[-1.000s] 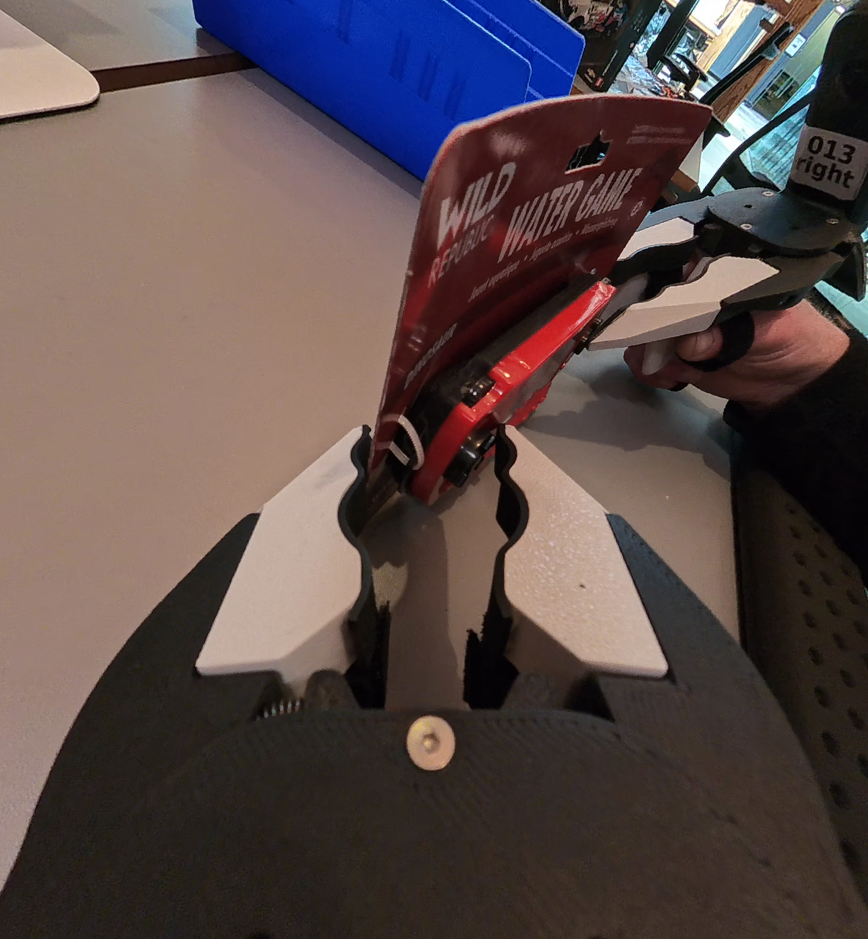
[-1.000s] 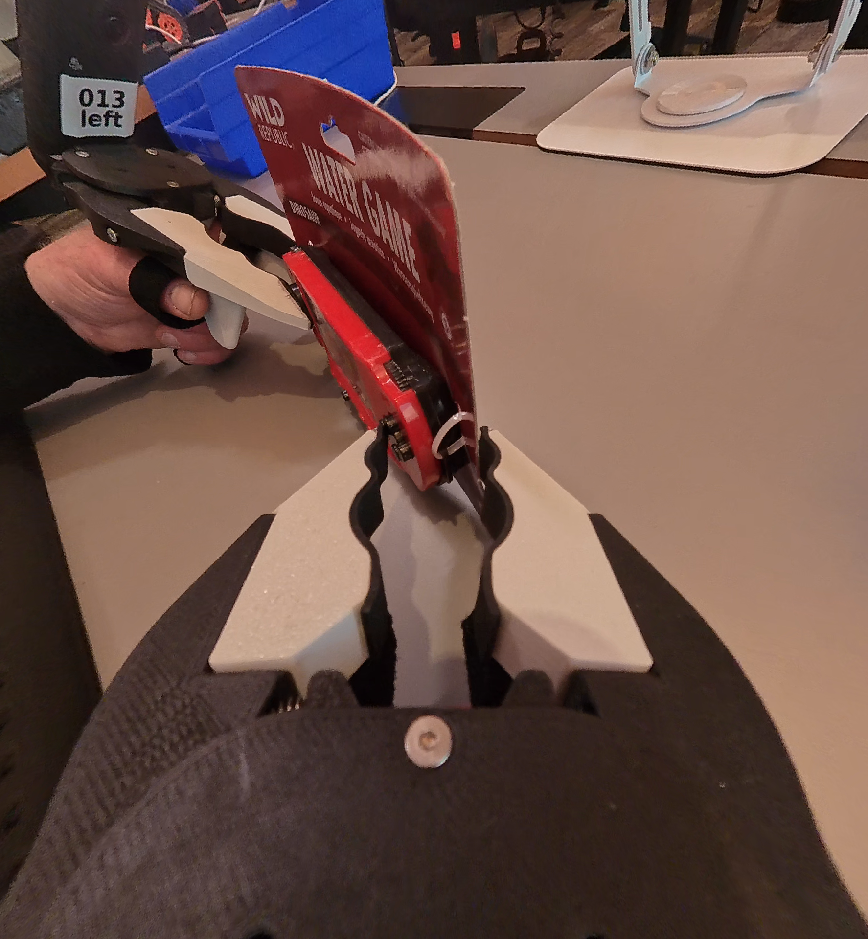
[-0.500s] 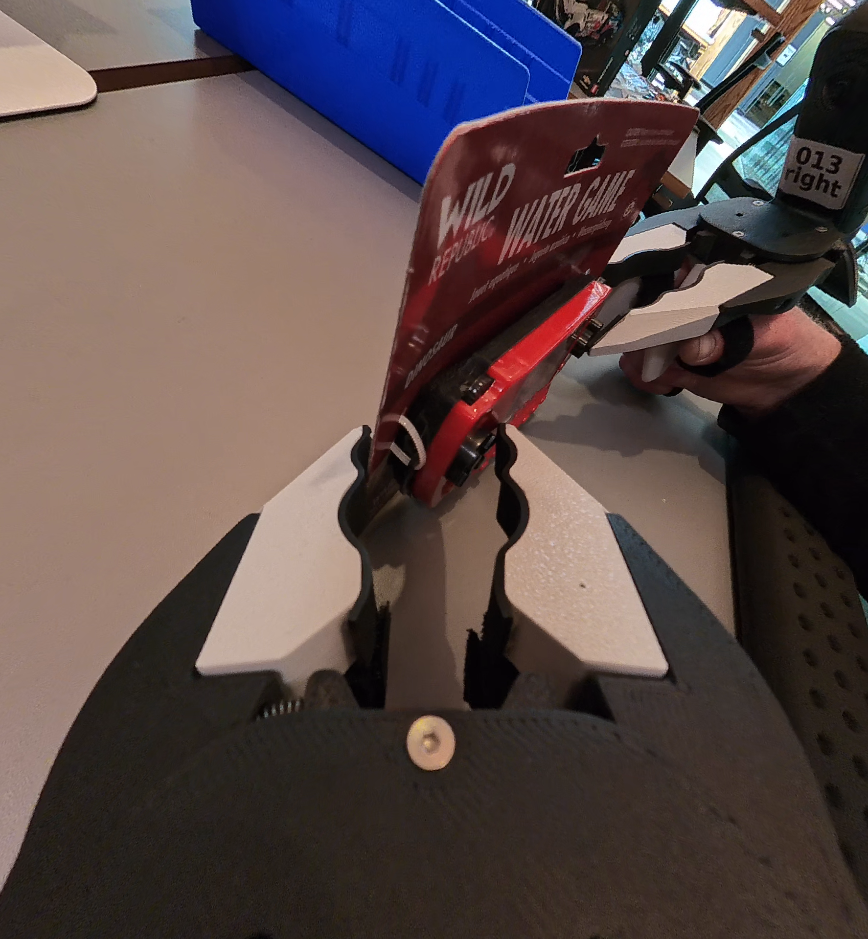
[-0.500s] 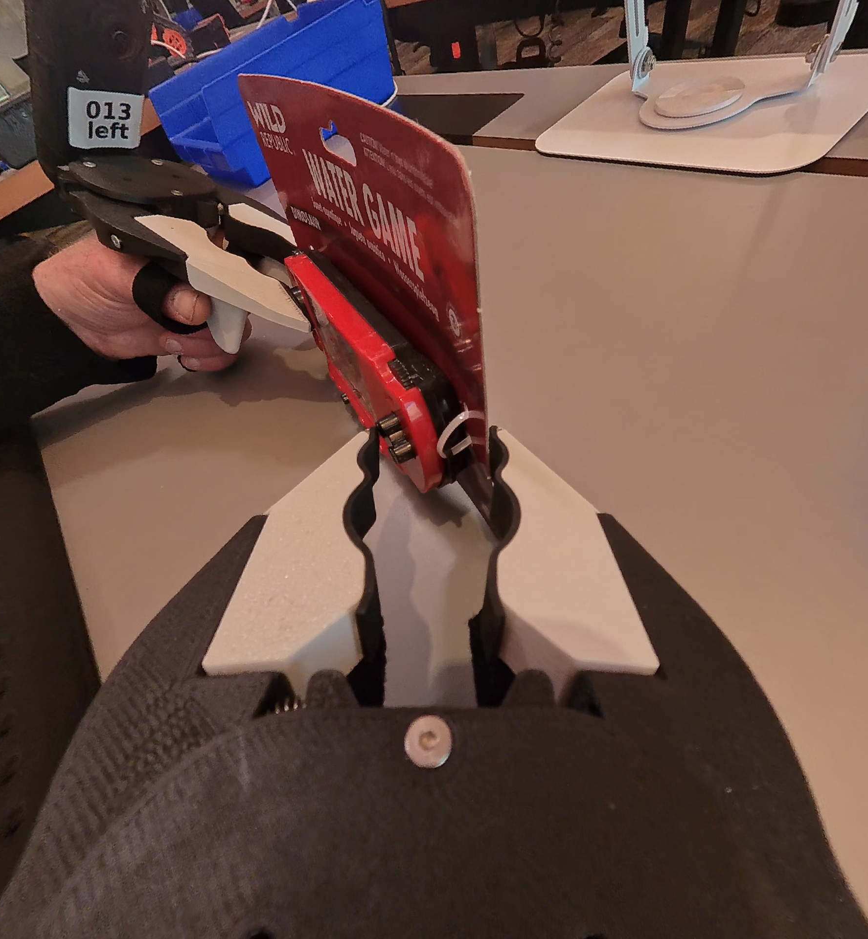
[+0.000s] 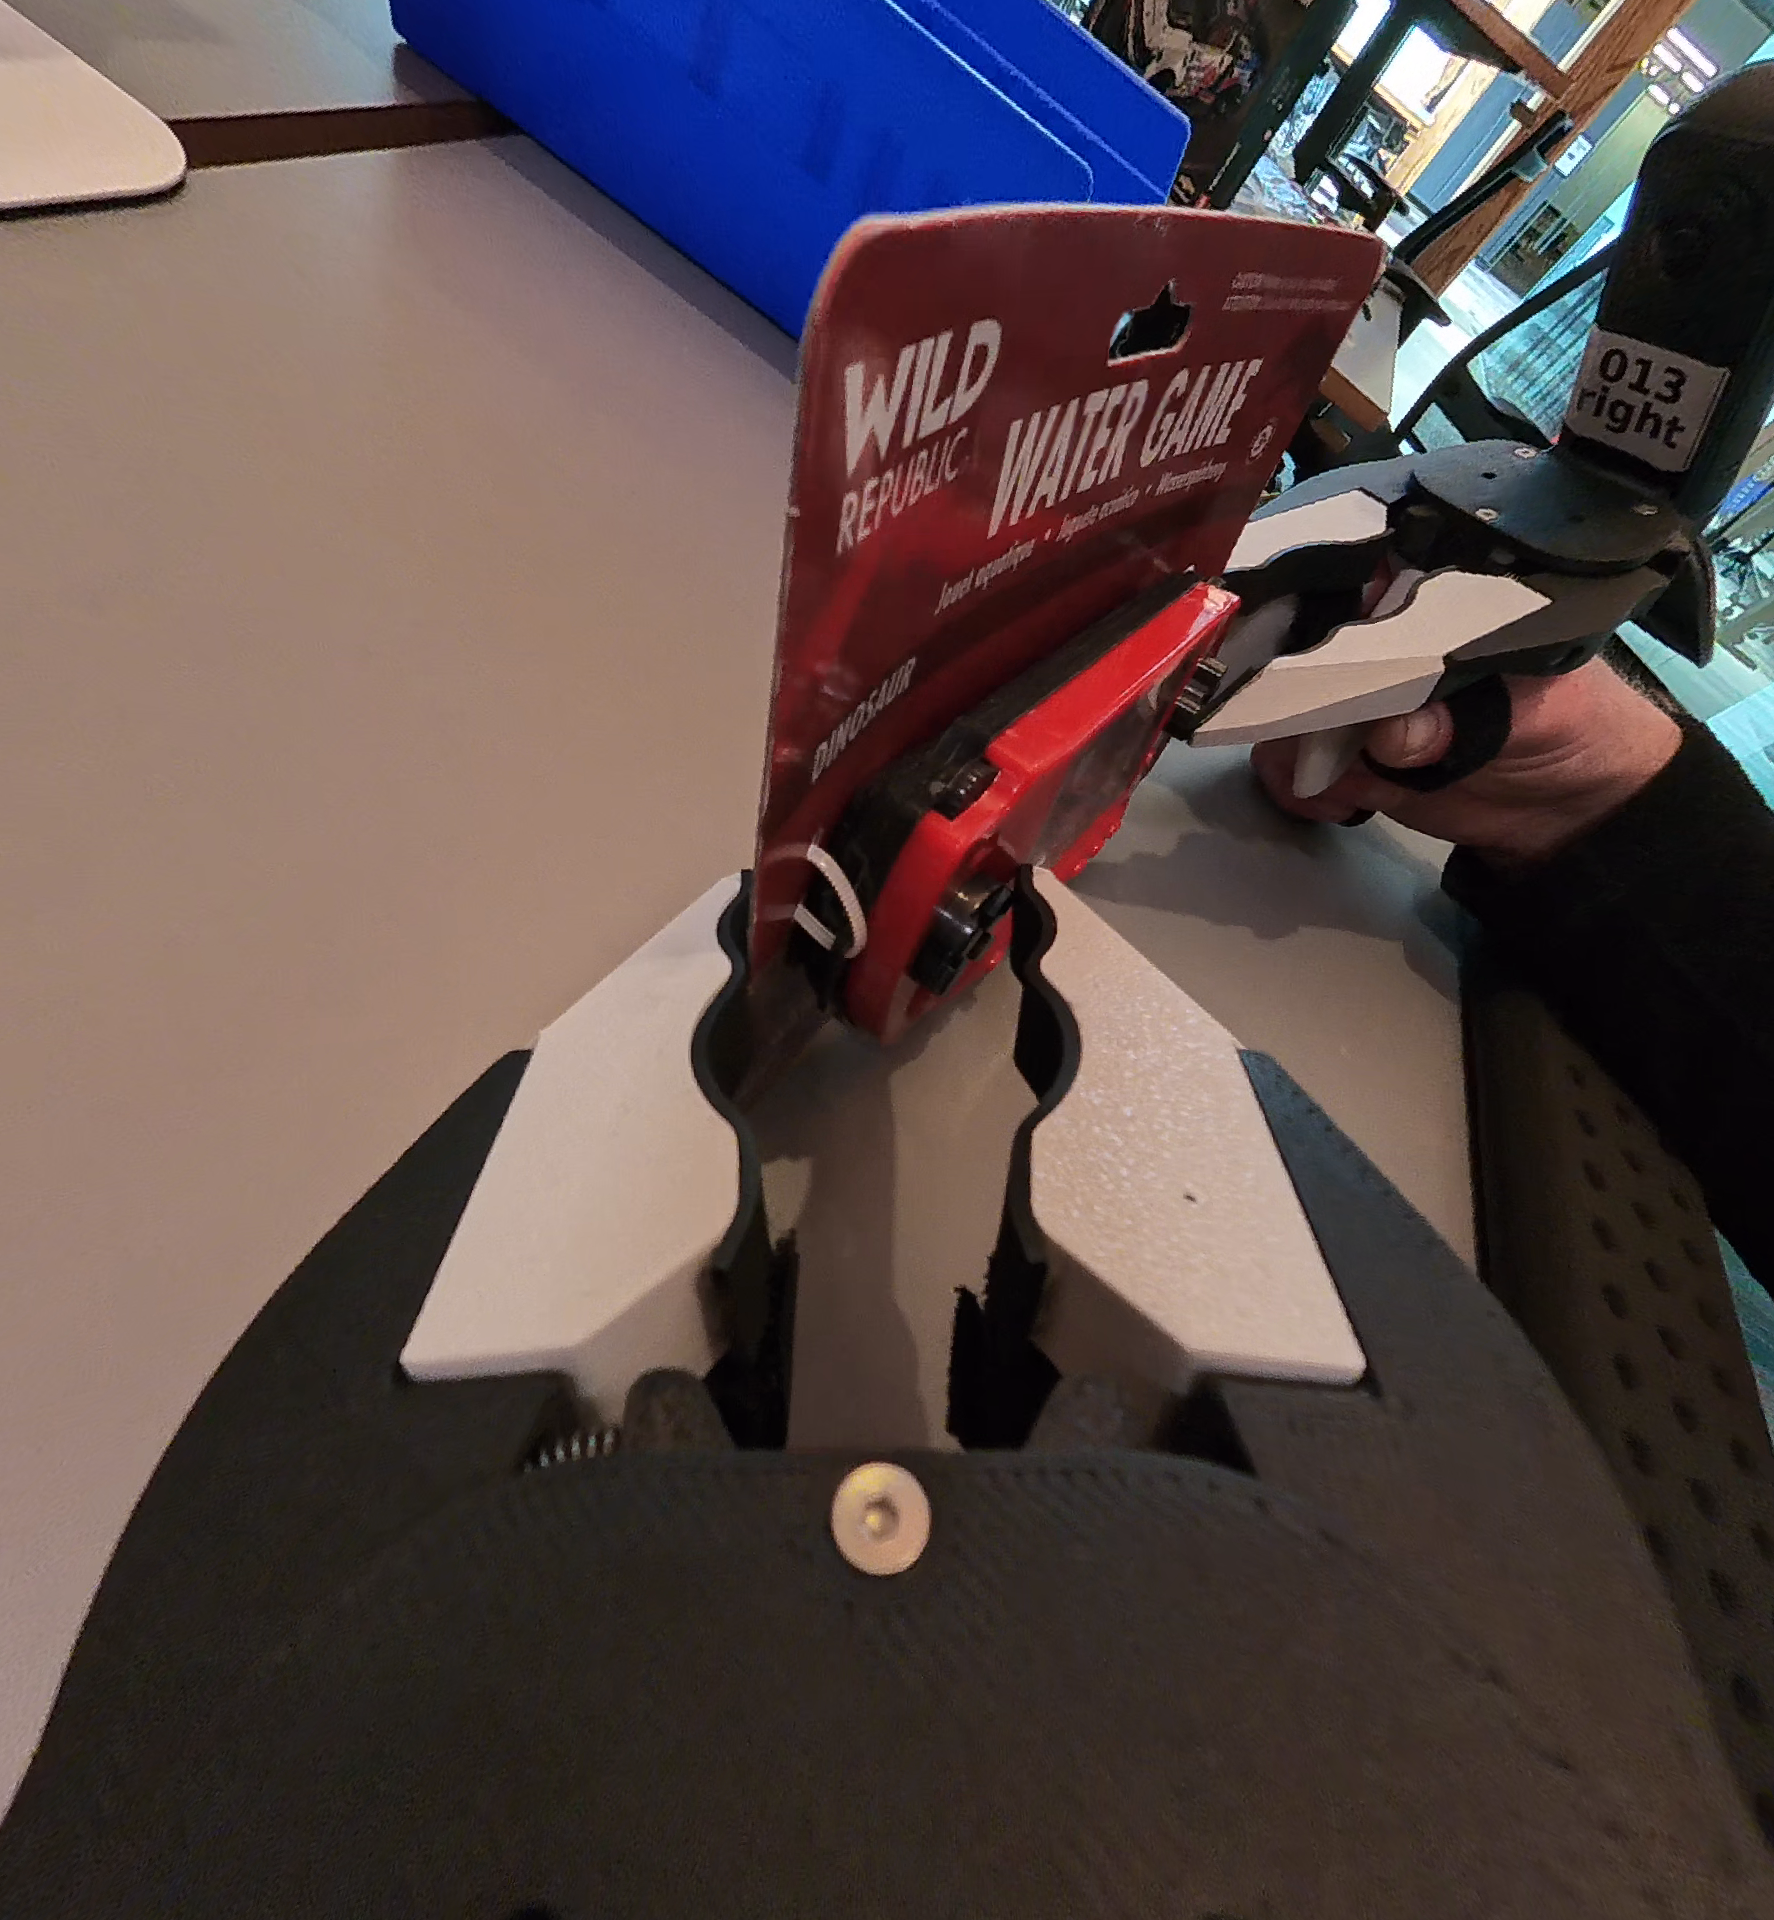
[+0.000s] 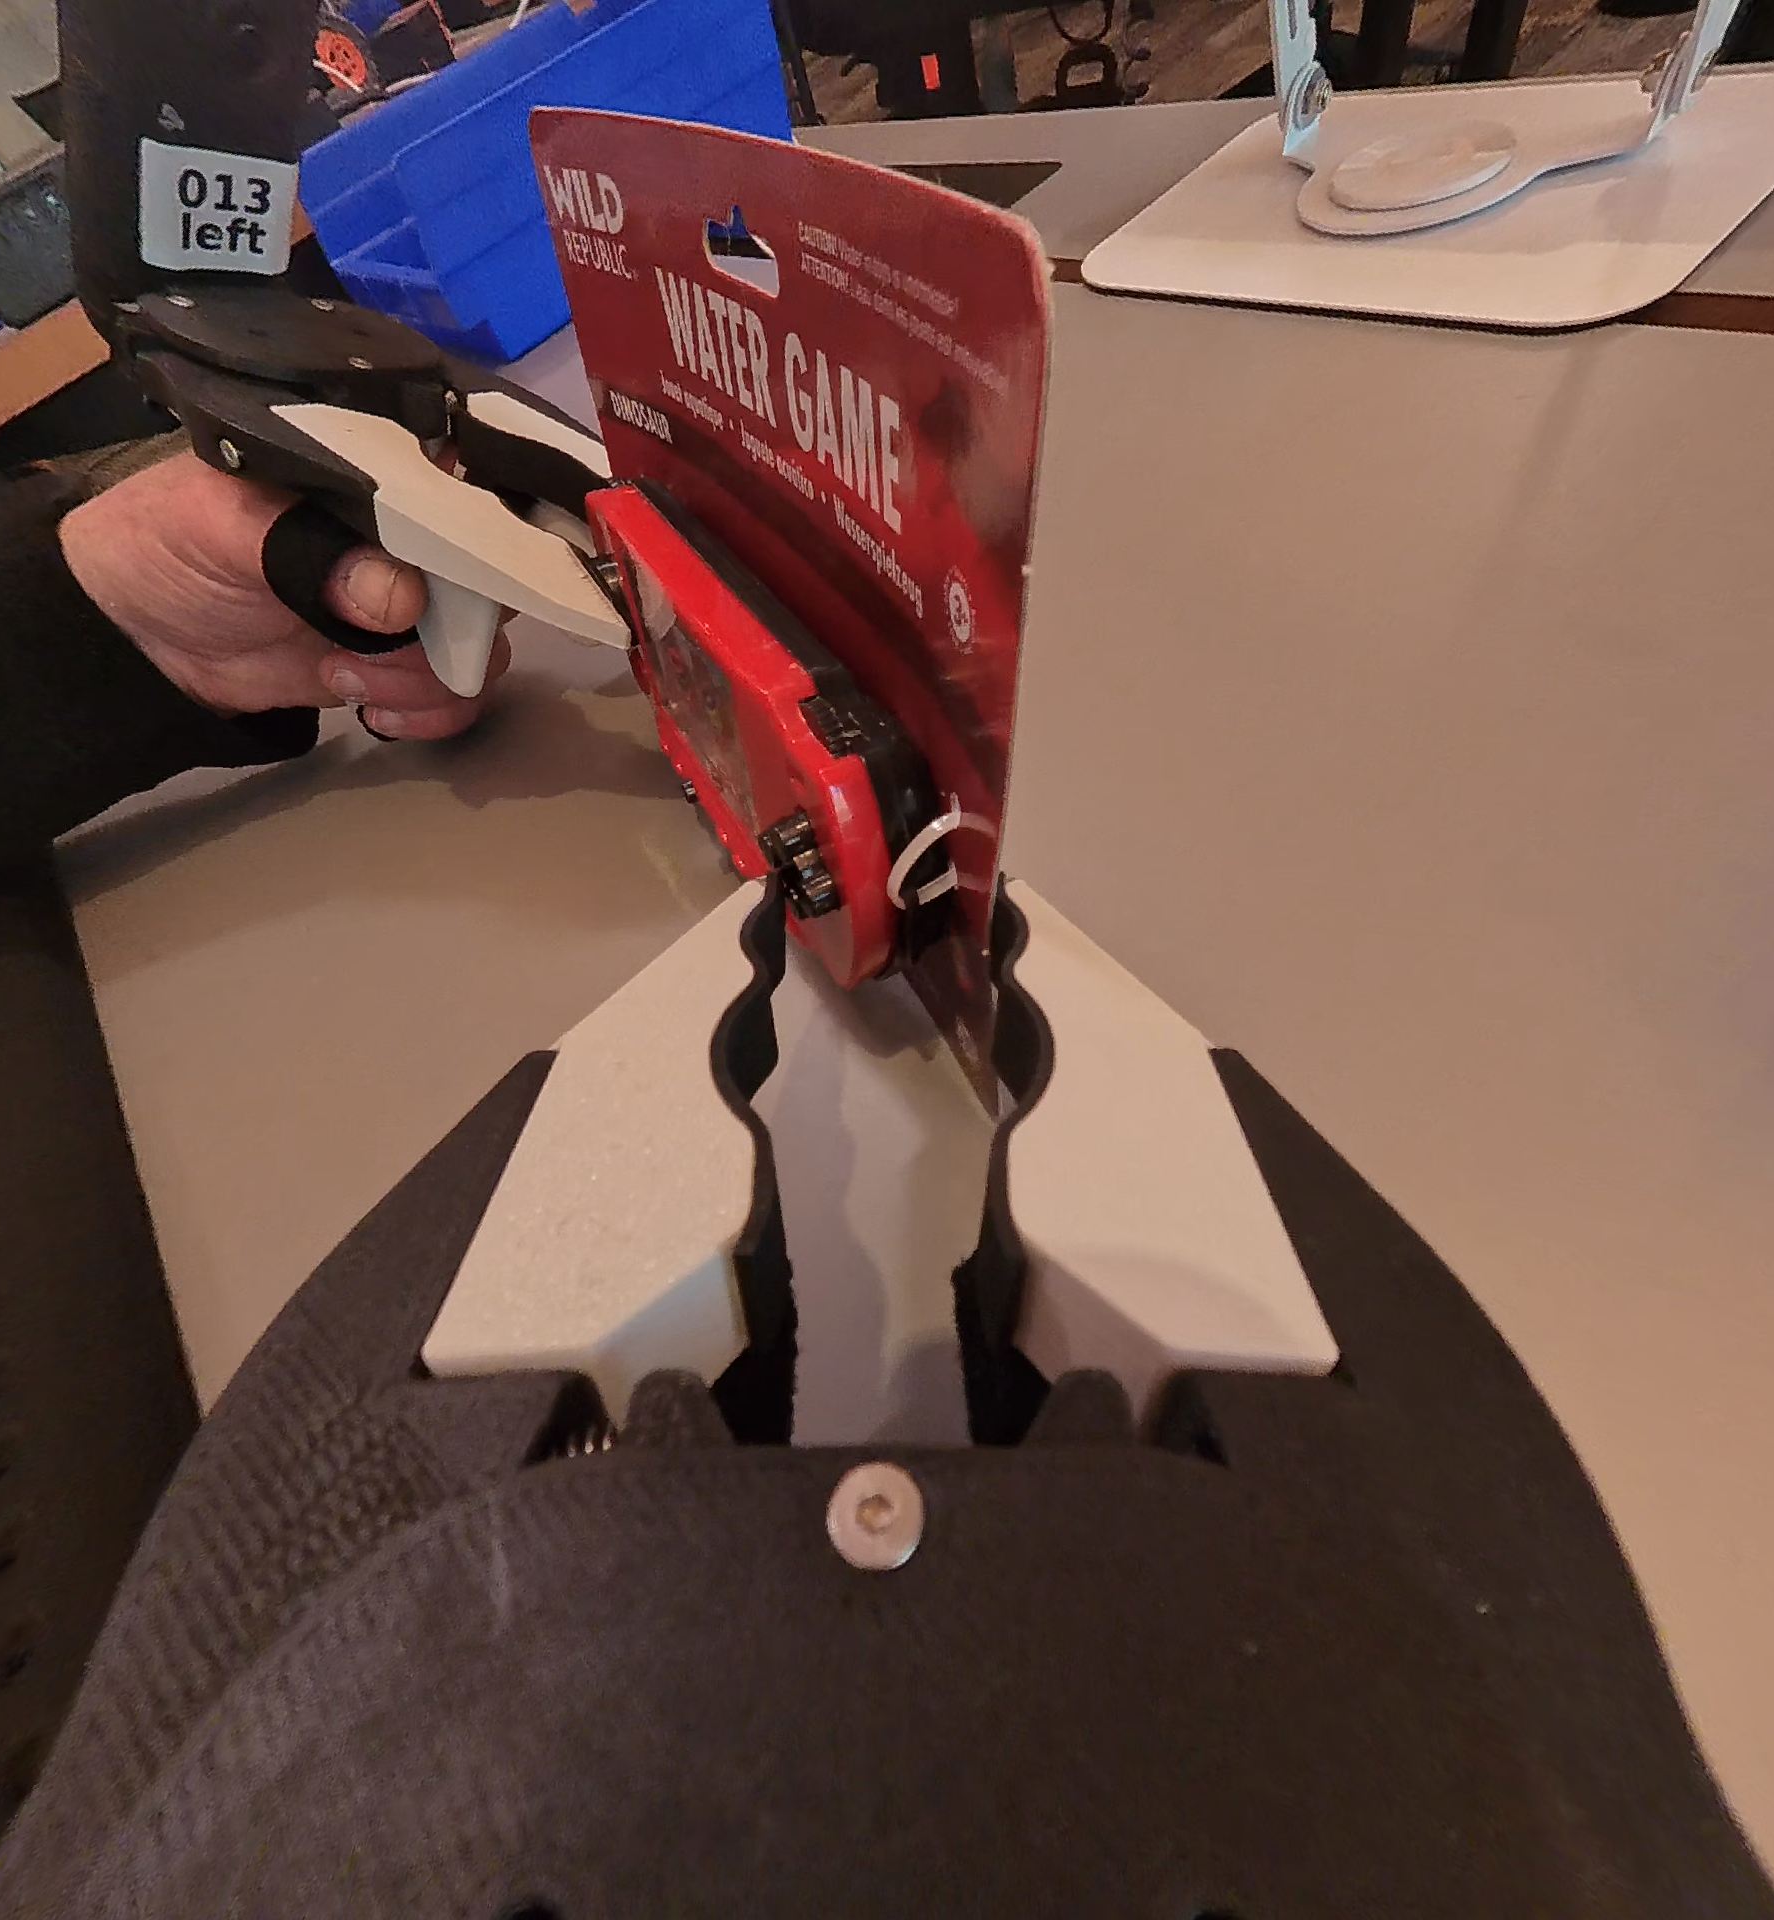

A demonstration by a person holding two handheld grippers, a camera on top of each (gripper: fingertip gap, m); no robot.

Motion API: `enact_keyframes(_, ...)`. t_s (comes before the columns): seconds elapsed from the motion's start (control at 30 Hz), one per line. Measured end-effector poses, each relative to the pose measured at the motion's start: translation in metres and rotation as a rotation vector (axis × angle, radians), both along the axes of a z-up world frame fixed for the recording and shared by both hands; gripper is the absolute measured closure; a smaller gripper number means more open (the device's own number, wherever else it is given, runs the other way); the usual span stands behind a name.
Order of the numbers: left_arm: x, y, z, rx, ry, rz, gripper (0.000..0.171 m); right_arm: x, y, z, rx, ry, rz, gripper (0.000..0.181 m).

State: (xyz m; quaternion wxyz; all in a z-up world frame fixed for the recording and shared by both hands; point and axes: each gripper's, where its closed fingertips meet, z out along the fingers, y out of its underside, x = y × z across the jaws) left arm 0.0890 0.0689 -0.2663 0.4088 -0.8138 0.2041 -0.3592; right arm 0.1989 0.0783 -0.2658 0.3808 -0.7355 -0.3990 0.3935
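Note:
A red handheld toy [image 5: 1049, 769] zip-tied to a dark red card [image 5: 1018, 468] is held upright, just above the grey table [image 5: 343, 623]. My left gripper [image 5: 883, 914] is shut on its near lower end, with the card against the left finger and the toy against the right one. My right gripper [image 5: 1226, 665] grips the far end. In the right wrist view, my right gripper [image 6: 888, 914] is shut on the near end of the toy [image 6: 748, 686] and card [image 6: 831, 416]. There my left gripper [image 6: 602, 582] clamps the far end.
A blue bin [image 5: 758, 135] stands at the table's far edge and also shows in the right wrist view [image 6: 550, 208]. A white flat base with a metal stand [image 6: 1434, 208] lies at the far right. A black perforated surface [image 5: 1641, 1351] borders the table. A hand [image 6: 239, 603] holds each gripper.
Both grippers have kept their hold. The carded toy has turned a little more upright, and its printed face shows more squarely in both views.

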Motion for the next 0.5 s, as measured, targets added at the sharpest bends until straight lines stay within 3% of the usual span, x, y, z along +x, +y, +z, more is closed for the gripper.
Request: enact_keyframes(0.5, 0.0006, 0.0019, -0.0006, 0.0, -0.004, 0.002, 0.125, -0.0002, 0.0004, -0.0005, -0.026, -0.001, 0.008, 0.153)
